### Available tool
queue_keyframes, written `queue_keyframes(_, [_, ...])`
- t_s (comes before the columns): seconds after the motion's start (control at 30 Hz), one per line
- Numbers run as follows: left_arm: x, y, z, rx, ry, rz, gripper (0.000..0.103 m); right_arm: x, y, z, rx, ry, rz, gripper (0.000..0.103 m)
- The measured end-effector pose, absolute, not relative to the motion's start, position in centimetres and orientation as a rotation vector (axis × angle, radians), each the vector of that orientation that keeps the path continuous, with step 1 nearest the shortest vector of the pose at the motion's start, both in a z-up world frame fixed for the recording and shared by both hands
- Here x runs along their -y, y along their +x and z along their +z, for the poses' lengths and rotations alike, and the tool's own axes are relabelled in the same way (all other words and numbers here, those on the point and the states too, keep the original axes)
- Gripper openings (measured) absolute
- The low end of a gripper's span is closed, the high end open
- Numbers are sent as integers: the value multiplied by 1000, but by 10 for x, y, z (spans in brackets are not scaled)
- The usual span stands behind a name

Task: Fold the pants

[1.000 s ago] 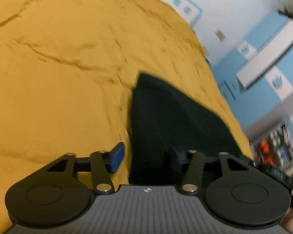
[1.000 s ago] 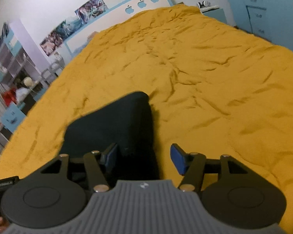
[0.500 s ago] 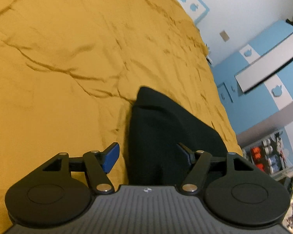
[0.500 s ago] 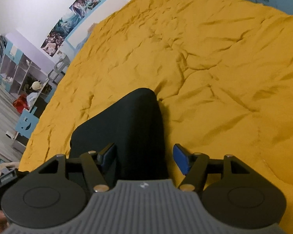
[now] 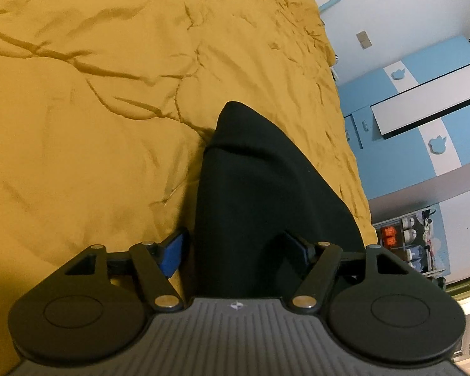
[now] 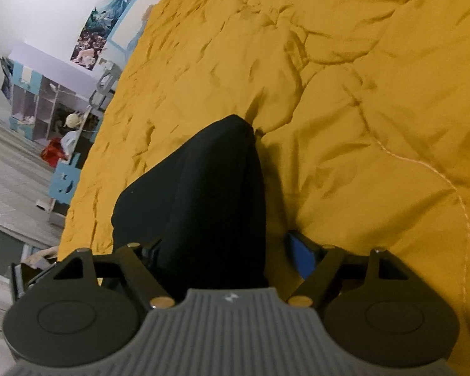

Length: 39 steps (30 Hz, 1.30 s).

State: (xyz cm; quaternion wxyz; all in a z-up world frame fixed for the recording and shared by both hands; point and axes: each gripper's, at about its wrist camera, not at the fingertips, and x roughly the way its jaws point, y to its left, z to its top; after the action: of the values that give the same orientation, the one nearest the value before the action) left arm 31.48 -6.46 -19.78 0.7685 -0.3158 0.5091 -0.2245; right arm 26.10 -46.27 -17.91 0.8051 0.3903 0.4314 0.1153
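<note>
Both grippers poised over the near edge of the folded black fabric pants (image 5: 253,194), fingers spread wide.

The pants lie on the mustard-yellow quilted bedspread (image 5: 94,125), running forward between the fingers of the left gripper (image 5: 236,250) and the right gripper (image 6: 228,252); on each, the inner blue-padded finger sits over the cloth and the outer one over the bedspread, and neither grips anything. It looks like the moment of a regrasp: next, each pair of fingers must close on its corner of the near edge before lifting it forward.

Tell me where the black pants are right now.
The black pants lie on the mustard-yellow bedspread, low and central in both wrist views, between each open claw's fingers, near the bed's edge.
</note>
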Motion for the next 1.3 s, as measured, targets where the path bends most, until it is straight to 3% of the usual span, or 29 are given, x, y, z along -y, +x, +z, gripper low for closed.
queue_keyframes(0.1, [69, 317, -199, -1101, -683, -492, 82, 457, 268, -182, -923, 822, 266, 80])
queue_keyframes(0.17, [72, 317, -198, -1093, -681, -506, 71, 450, 271, -181, -927, 791, 279, 77])
queue_keyframes(0.2, [72, 316, -197, -1087, -677, -508, 65, 448, 270, -180, -926, 783, 282, 72])
queue_keyframes(0.23, [72, 314, -195, -1082, -672, -498, 52, 447, 270, -180, -927, 800, 298, 50])
queue_keyframes(0.27, [71, 312, -193, -1076, -665, -484, 39, 447, 269, -180, -929, 831, 314, 38])
queue_keyframes(0.33, [70, 310, -189, -1076, -669, -487, 23, 445, 266, -175, -917, 820, 321, 34])
queue_keyframes(0.37, [67, 309, -186, -1073, -688, -501, 20, 444, 264, -172, -913, 817, 324, 31])
queue_keyframes(0.53, [53, 300, -162, -1036, -748, -530, 19, 438, 258, -151, -868, 851, 346, 26])
queue_keyframes(0.83, [12, 273, -125, -945, -788, -558, 19, 410, 239, -99, -785, 884, 447, 25])
queue_keyframes(1.3, [-50, 249, -126, -929, -813, -485, 19, 335, 236, -93, -849, 840, 512, 25])
